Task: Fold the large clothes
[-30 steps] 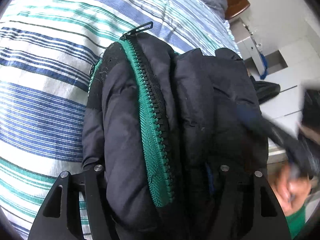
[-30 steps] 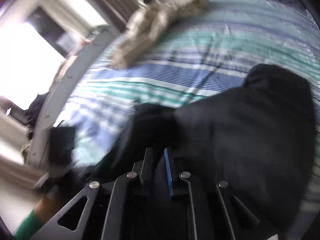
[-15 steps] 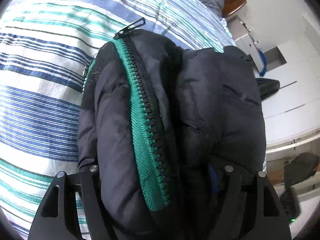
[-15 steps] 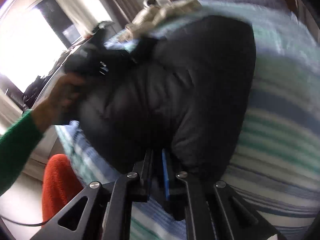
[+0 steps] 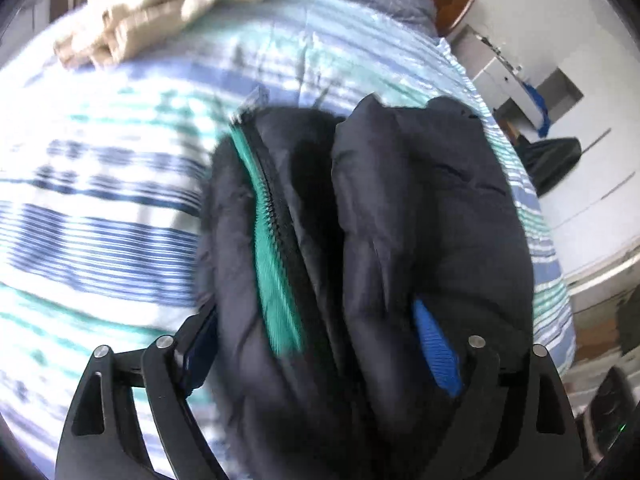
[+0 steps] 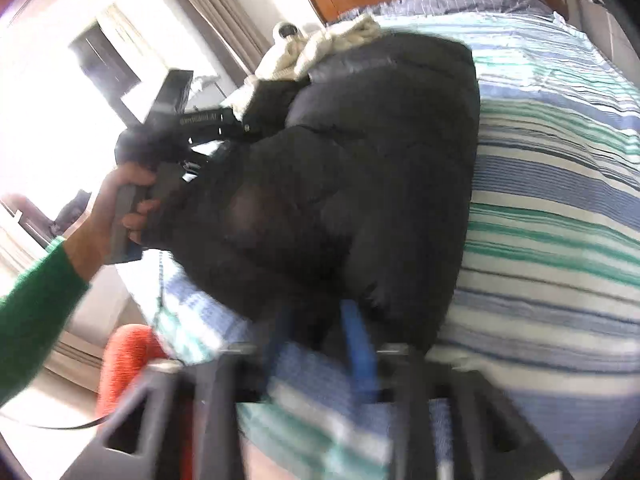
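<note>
My left gripper (image 5: 320, 344) is spread wide around a thick bundle of the black jacket (image 5: 360, 240), which lies bunched on the striped bed (image 5: 100, 220) with its green zipper (image 5: 272, 260) running down the fold. My right gripper (image 6: 316, 340) sits at the jacket's near edge, fingers apart and blurred; I cannot tell whether it grips cloth. A beige garment (image 5: 160, 12) lies further up the bed.

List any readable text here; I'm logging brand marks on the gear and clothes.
White lettering on the body of the left gripper: too blurred to read.
Black jacket: no text visible.
Striped bedsheet: no text visible.
</note>
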Demonstrator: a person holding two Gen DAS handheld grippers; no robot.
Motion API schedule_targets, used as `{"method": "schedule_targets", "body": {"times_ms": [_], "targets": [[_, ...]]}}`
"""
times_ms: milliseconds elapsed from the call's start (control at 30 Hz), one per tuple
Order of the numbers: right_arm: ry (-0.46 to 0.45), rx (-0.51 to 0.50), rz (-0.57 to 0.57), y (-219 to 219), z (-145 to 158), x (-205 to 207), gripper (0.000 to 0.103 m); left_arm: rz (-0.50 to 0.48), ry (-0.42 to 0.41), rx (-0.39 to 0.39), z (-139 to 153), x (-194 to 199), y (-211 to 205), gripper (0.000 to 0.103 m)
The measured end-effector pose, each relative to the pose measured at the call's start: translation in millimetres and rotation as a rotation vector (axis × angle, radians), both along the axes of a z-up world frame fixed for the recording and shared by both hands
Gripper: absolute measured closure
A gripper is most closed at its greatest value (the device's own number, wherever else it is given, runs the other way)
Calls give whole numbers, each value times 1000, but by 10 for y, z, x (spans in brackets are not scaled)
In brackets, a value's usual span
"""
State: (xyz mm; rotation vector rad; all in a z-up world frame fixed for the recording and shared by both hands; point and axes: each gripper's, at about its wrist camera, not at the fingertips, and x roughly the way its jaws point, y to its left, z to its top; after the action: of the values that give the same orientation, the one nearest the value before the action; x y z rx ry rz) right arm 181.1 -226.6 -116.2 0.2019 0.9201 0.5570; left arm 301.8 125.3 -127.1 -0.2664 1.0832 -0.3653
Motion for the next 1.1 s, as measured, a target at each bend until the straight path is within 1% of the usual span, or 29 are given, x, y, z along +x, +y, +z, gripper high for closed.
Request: {"method": "schedule_targets", "body": {"times_ms": [33,100,133,167,233,267,300,333,367,400,433,467,500,533,567,600,633,667,700,733,800,833,867,967,1067,1100], "targets": [[-33,-20,-6,-38,76,-92,31,6,-29,24,110,-91,54,11],[-91,-63,-15,-107,186,-232,31,31,-65,67,254,-213,167,7],[-113,-81,-26,-149,226,-289,31,40,-74,81,293,-248,219,7],[-124,-93,-40,-187,253,-324,31,55,-74,112,314,-305,301,6],[-118,-107,-68,-251,234,-351,31,103,-61,178,297,-386,393,0],[-112,-111,-87,-287,211,-355,31,119,-57,206,286,-421,417,0],[-109,-113,-98,-321,183,-350,31,106,-52,211,275,-433,424,0],[-106,-116,-107,-292,169,-352,31,60,-37,191,261,-448,427,1],[-103,-116,-114,-295,161,-354,31,38,-35,166,263,-462,399,1],[-103,-112,-116,-309,150,-358,31,36,-45,110,272,-511,443,1],[-106,-106,-110,-312,159,-371,31,38,-52,44,274,-554,487,2],[-111,-107,-103,-290,188,-351,31,33,-64,-71,259,-606,571,2],[-118,-112,-98,-259,208,-358,31,60,-63,-234,225,-653,701,1],[-127,-123,-93,-239,218,-368,31,116,-38,-318,184,-676,750,1],[-133,-129,-88,-232,220,-372,31,154,-4,-344,155,-679,777,2],[-134,-129,-87,-236,212,-362,31,174,51,-375,112,-658,827,2],[-134,-126,-88,-239,205,-371,31,164,59,-379,127,-654,810,3],[-128,-117,-88,-239,198,-368,31,122,38,-366,170,-646,786,3],[-122,-114,-88,-237,184,-360,31,86,17,-333,216,-638,749,3],[-117,-115,-90,-233,172,-354,31,41,-2,-271,267,-623,678,3],[-113,-114,-92,-225,160,-363,31,-2,10,-184,269,-578,585,2],[-113,-113,-90,-219,162,-372,31,-15,27,-167,241,-557,564,2],[-116,-115,-89,-213,167,-380,31,-39,53,-184,176,-498,553,2],[-126,-113,-89,-211,191,-405,31,-47,109,-279,39,-394,604,3],[-130,-99,-97,-235,212,-421,31,-48,128,-402,-17,-272,667,3],[-128,-94,-100,-245,216,-417,31,-52,136,-426,-19,-223,661,3]]}}
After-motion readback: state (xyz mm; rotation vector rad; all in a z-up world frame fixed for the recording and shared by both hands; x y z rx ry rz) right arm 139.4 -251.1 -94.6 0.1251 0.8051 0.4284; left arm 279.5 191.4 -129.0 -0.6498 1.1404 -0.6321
